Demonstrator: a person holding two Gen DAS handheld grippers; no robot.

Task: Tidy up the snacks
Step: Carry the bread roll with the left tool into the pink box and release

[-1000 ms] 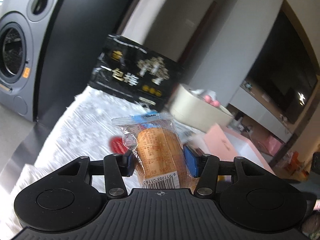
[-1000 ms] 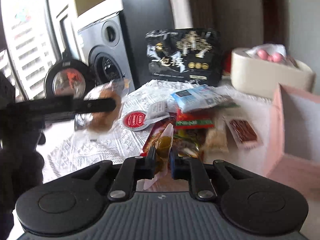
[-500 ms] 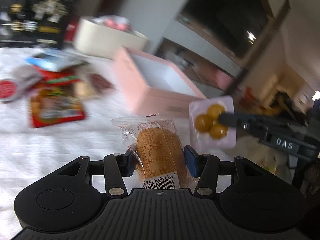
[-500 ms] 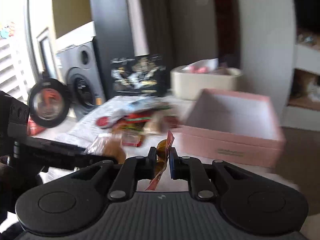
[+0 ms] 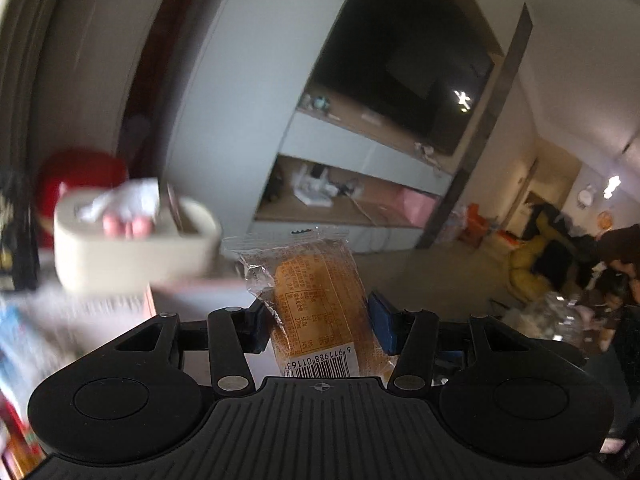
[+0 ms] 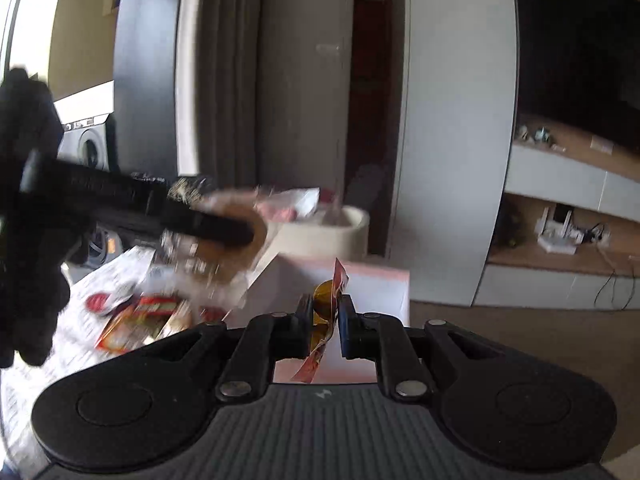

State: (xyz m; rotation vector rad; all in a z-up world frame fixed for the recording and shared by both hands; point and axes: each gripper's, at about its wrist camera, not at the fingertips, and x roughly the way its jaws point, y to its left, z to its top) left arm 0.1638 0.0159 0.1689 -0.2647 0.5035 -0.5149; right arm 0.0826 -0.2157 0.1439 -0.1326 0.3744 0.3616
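My left gripper (image 5: 318,320) jaws clamp a wrapped cake (image 5: 320,304), soft, crushable, held mid-body. Right gripper (image 6: 324,320) jaws pinch a thin slippery sachet (image 6: 326,300) edgewise, above the pink box (image 6: 372,280).

White-clothed counter (image 6: 116,280) at lower left is carrying blurred snack packets (image 6: 140,320), pink box (image 6: 372,284), beige tub (image 6: 336,236).

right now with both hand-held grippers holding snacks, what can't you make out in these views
- Left wrist view: the beige tub and its pink contents are motion-blurred.
- Left wrist view: the bread packet's barcode end is cut off by the gripper body.
- Right wrist view: the pink box's inside is hidden by its wall and the small snack sachet.
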